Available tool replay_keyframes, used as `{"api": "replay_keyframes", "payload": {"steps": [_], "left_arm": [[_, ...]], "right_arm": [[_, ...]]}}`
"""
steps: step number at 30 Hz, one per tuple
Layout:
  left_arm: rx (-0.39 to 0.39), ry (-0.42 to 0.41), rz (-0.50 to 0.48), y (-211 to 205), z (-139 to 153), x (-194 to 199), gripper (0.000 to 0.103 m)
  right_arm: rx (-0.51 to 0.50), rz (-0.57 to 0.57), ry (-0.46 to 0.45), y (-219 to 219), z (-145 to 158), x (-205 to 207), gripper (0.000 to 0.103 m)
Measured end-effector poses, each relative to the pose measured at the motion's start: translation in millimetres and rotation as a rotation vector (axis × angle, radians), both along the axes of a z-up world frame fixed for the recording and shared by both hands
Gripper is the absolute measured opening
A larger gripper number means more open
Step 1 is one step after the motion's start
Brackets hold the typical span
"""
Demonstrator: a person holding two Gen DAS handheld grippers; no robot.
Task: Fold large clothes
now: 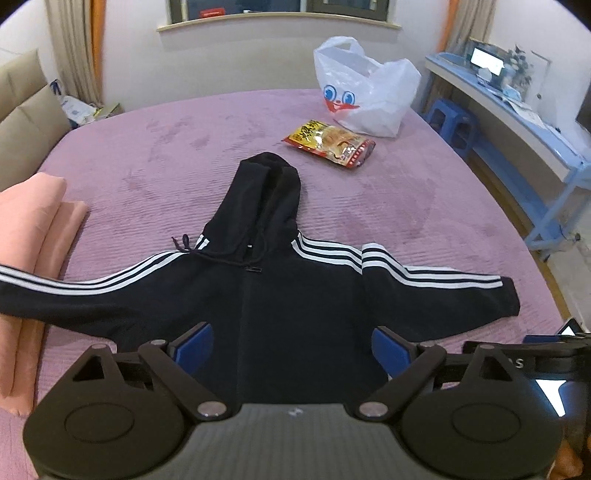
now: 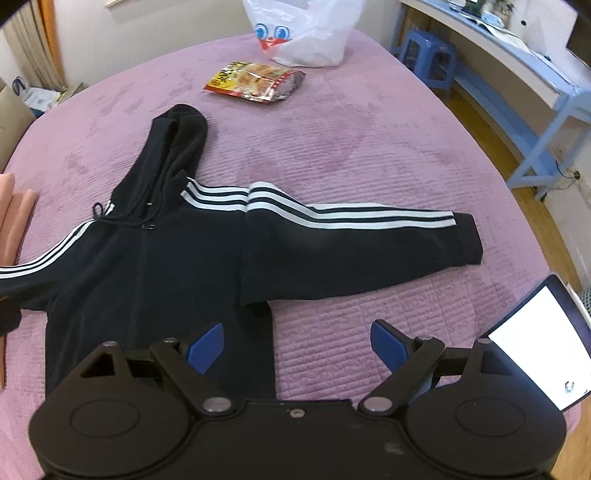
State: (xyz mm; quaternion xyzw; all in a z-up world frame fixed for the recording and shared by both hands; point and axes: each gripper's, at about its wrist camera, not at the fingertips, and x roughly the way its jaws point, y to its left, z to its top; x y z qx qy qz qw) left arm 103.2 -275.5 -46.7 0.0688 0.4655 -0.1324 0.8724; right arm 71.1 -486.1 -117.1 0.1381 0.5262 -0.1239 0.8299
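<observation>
hoodie [image 1: 295, 295] hem behind gripper, left sleeve [image 1: 55, 291] cut off

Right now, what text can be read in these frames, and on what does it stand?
"S": on the black device at the right edge; the rest is hidden.
Snack packet: large printed characters, too blurred to read.
Red sign in the window: unreadable.
White bag: cartoon face only, no words.

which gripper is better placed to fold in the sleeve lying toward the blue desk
Right. The right gripper hangs open over the bedspread just below that sleeve, whose cuff lies ahead of it. The left gripper is centred over the hoodie body, farther away.
</observation>
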Motion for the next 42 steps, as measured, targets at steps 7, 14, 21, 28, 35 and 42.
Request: {"api": "replay_keyframes", "payload": {"steps": [7,14,21,28,35,42], "left_arm": [[-0.048,0.016,0.009,1,-43,15,0.094],[-0.038,0.052,0.029,3,-103,21,0.093],[0.002,0.120,0.022,-2,-154,19,0.093],[0.000,0.165,0.039,-1,-182,27,0.093],[-0.006,0.159,0.057,3,-186,33,0.093],[-0.016,0.145,0.076,19,-185,33,0.091]], "right_arm": [[-0.035,-0.124,-0.110,-73,-52,-3,0.102],[-0.119,-0.368,-0.085,-206,-139,27,0.102],[0.026,-0.504,0.034,-295,-216,69,0.102],[0.135,-0.540,0.050,-313,-262,68,0.103],[0.117,-0.456,-0.059,-292,-247,69,0.019],[-0.153,-0.507,-0.159,-261,-155,41,0.017]]}}
